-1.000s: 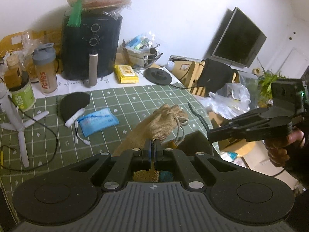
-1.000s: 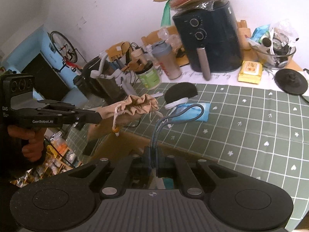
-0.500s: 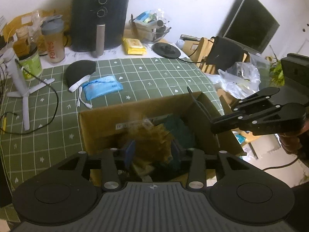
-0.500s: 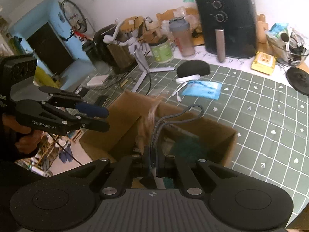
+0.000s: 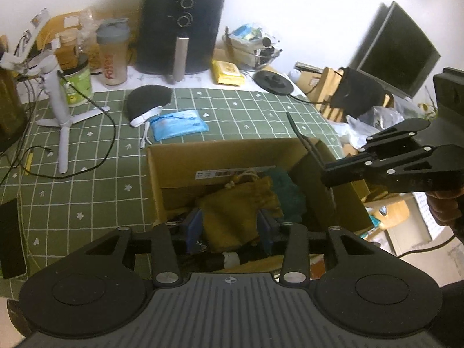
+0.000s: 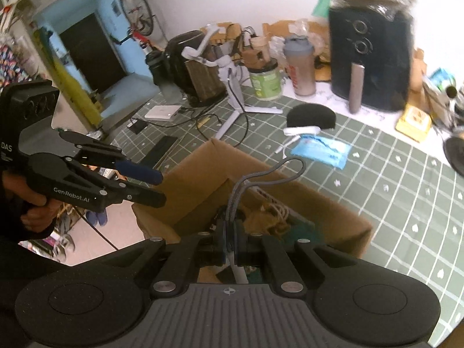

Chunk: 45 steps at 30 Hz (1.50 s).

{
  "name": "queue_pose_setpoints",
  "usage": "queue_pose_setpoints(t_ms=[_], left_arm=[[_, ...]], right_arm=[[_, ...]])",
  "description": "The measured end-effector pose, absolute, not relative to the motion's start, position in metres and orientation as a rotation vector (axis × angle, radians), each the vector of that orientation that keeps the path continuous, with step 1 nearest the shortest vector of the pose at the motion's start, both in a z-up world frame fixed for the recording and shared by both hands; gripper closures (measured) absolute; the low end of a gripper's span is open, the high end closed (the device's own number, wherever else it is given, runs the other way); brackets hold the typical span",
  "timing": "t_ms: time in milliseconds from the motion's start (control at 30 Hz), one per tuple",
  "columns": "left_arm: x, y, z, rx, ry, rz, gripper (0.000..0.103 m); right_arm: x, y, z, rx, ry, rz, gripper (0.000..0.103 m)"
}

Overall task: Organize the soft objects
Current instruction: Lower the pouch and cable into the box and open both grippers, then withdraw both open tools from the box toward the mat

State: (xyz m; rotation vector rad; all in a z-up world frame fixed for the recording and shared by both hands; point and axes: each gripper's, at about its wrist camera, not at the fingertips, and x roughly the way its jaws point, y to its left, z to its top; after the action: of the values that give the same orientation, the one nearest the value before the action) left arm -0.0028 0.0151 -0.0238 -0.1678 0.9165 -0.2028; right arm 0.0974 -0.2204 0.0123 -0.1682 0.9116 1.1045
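Teal cloth (image 5: 285, 187) half under pouch (image 5: 240, 203)

"GenRobot.AI" printed in white on left gripper (image 6: 149, 185) side. "DAS" seen on its black camera block (image 6: 27, 121) (smaller print below too tiny). Red letters on shaker bottle (image 5: 111, 53), roughly "Foyes". Box label unreadable.

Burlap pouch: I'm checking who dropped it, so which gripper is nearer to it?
Left. The left gripper hangs open right above the burlap pouch in the box, a finger on each side. The right gripper is off by the box's right wall, shut on a cord.
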Motion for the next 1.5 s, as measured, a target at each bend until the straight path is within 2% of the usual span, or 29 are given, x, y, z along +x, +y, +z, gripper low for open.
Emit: queue_pose_setpoints(t_ms=[133,167,200,267,333,467,633,933,1100,1500], left_arm=[[-0.008,0.021,-0.024,-0.187,0.915,-0.17,0.062],[-0.009,0.022,-0.024,-0.191,0.914,-0.162,0.062],[-0.01,0.023,-0.023,-0.195,0.913,-0.153,0.062],[-0.011,0.026,-0.022,-0.202,0.909,-0.134,0.062],[-0.012,0.028,-0.021,-0.207,0.907,-0.115,0.062],[-0.014,0.031,-0.021,-0.211,0.907,-0.089,0.062],[-0.013,0.032,-0.021,-0.209,0.908,-0.072,0.062],[0.001,0.03,-0.02,-0.173,0.918,-0.05,0.061],[0.01,0.029,-0.019,-0.155,0.909,-0.047,0.044],[0.035,0.023,-0.014,-0.08,0.9,-0.092,0.042]], right_arm=[[0.094,-0.199,0.012,-0.226,0.881,1.156,0.095],[0.091,-0.192,0.011,-0.262,0.873,1.169,0.092],[0.088,-0.187,0.008,-0.297,0.873,1.172,0.085],[0.083,-0.177,0.002,-0.361,0.865,1.171,0.034],[0.08,-0.176,-0.002,-0.366,0.856,1.172,0.019],[0.087,-0.18,-0.007,-0.328,0.891,1.142,0.006],[0.094,-0.19,-0.006,-0.277,0.902,1.094,0.0],[0.103,-0.21,-0.011,-0.222,0.923,0.962,0.0],[0.108,-0.225,-0.011,-0.189,0.918,0.896,0.0],[0.127,-0.256,-0.011,-0.113,0.899,0.76,0.0]])
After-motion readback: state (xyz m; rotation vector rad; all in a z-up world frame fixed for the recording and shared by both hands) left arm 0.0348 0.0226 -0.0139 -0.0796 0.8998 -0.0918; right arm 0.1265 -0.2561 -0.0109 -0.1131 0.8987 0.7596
